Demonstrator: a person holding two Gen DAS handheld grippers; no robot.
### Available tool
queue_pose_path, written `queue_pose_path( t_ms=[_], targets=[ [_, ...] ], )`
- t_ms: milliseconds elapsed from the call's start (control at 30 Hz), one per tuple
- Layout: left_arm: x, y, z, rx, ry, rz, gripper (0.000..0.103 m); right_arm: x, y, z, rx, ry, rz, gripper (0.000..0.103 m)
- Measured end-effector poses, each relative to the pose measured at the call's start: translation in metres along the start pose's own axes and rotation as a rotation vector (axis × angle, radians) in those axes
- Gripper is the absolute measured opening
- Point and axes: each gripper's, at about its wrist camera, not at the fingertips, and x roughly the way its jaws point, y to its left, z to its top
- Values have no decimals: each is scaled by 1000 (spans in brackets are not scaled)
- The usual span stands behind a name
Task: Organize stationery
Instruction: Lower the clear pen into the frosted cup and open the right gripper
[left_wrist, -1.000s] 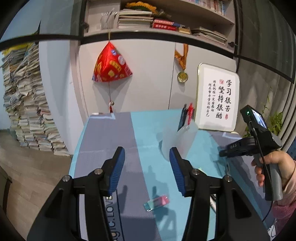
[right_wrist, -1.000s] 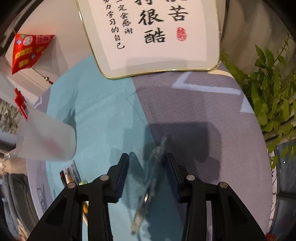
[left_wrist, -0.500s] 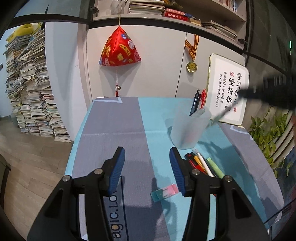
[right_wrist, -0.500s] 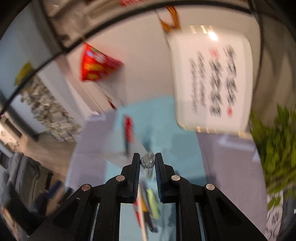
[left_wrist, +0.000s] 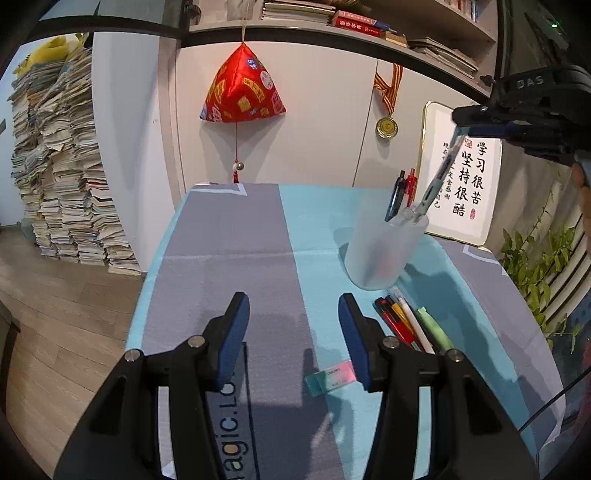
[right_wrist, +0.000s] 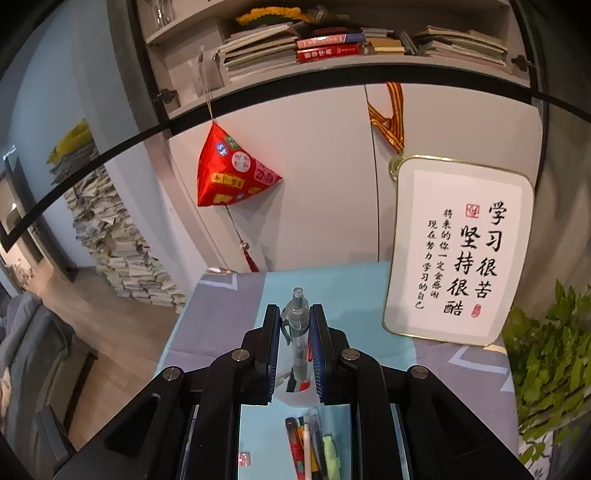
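My right gripper (right_wrist: 294, 325) is shut on a clear blue pen (right_wrist: 297, 332), held upright. In the left wrist view that right gripper (left_wrist: 461, 127) hangs above a frosted pen cup (left_wrist: 384, 251), and the pen (left_wrist: 439, 177) slants down with its tip at the cup's mouth. A blue pen and a red pen (left_wrist: 402, 192) stand in the cup. Several loose pens (left_wrist: 410, 325) lie on the cloth in front of the cup. A pink and teal eraser (left_wrist: 330, 376) lies near my left gripper (left_wrist: 293, 332), which is open and holds nothing.
The table (left_wrist: 229, 266) wears a grey and teal cloth. A framed calligraphy board (left_wrist: 461, 184) leans at the back right, with a green plant (left_wrist: 535, 266) beside it. A red hanging ornament (left_wrist: 242, 92) and a medal (left_wrist: 386, 127) hang on the cabinet behind. Paper stacks (left_wrist: 55, 184) rise left.
My right gripper closed on the pen lying on the cloth, lifted it and carried it over the cup, turning it upright. The left gripper stayed open, almost still.
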Motion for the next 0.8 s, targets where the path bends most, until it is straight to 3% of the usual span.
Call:
queue_pose_path(
  t_ms=[100, 333, 800],
  targets=[
    [0, -4, -1, 16, 3, 2, 48, 15, 0, -9, -14, 30, -27, 17],
    [0, -5, -2, 19, 7, 10, 48, 46, -13, -29, 36, 127, 2, 17],
    [2, -17, -7, 46, 25, 7, 53, 62, -11, -41, 49, 181, 37, 17]
  ],
)
